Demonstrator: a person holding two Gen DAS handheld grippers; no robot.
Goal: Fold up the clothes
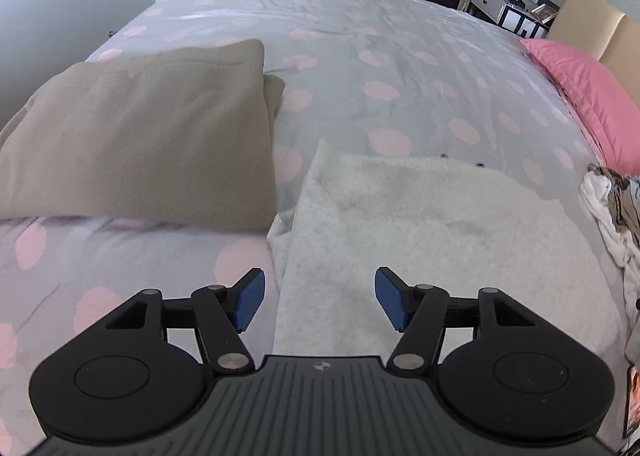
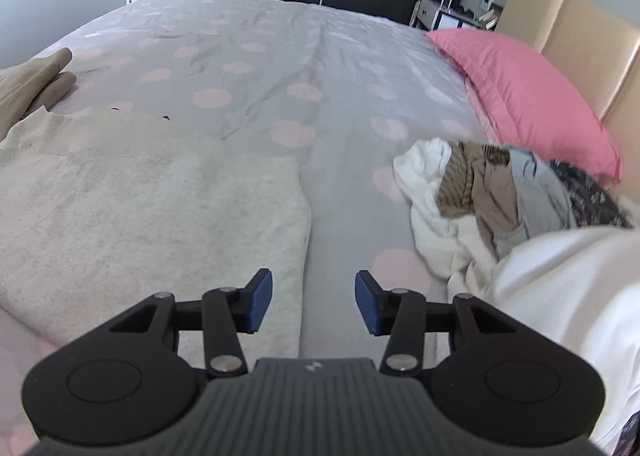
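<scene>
Grey duvet w/ pink dots (image 1: 400,67) is shown as the work surface. Tan garment (image 1: 152,127), folded flat, is seen far left. Cream fleece garment (image 1: 420,240) is laid flat centre-near, long axis running approx. near-to-far; buttons at its far edge suggest that end is the top. Whether it counts as fully folded cannot be settled. Unsorted pile (image 2: 500,191) is heaped at right, by pink pillow (image 2: 528,95).

Left gripper (image 1: 320,300) is held wide apart, empty, over the cream piece's left edge; right gripper (image 2: 314,302) likewise wide, empty, at its right edge. If another fold is made, both edges should be pinched level and corners matched.
</scene>
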